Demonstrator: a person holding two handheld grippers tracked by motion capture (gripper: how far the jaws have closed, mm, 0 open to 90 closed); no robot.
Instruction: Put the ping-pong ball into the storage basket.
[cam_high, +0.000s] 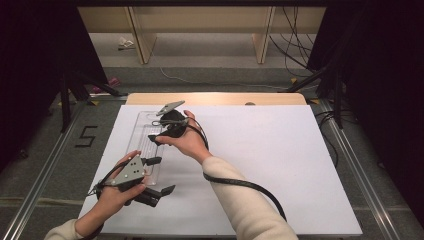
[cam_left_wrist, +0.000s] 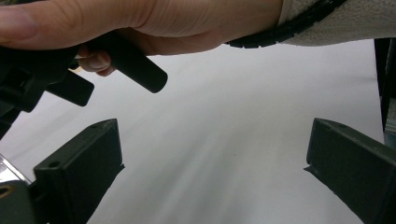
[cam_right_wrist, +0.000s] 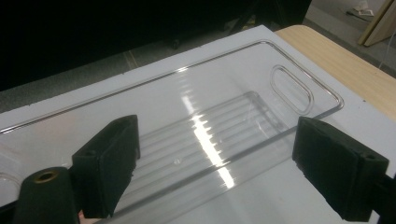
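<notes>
Tray first: in the high view I see a long clear plastic tray (cam_high: 144, 131) lying flat on the white table sheet (cam_high: 270, 165), toward the sheet's left side, its long axis running away from me. My right gripper (cam_high: 159, 138) sits over the tray's middle, the hand (cam_high: 187, 142) crossed over from the right and the black cable (cam_high: 240, 184) trailing back along the cream sleeve (cam_high: 247, 207); its jaws stand apart, nothing between them. My left gripper (cam_high: 159, 175) is at the tray's near end, grey three-cornered plate (cam_high: 131, 169) on top, jaws spread wide, pointing right, one jaw over the tray's near edge; contact I cannot tell. Left gripper view: left gripper (cam_left_wrist: 212, 158) open wide with bare white sheet (cam_left_wrist: 219, 121) between the jaws, holding nothing; the other hand (cam_left_wrist: 154, 23) and its black jaws hang just above at top left. Right gripper view: right gripper (cam_right_wrist: 215, 158) open, jaws well apart, looking down on the clear tray (cam_right_wrist: 201, 100), whose ribbed sunken middle (cam_right_wrist: 210, 140) lies between the jaws; an oval handle cutout (cam_right_wrist: 290, 88) sits at the tray's far end, near the bare wooden table edge (cam_right_wrist: 345, 70). Jaws look just above the tray; touching or not, I cannot tell.
</notes>
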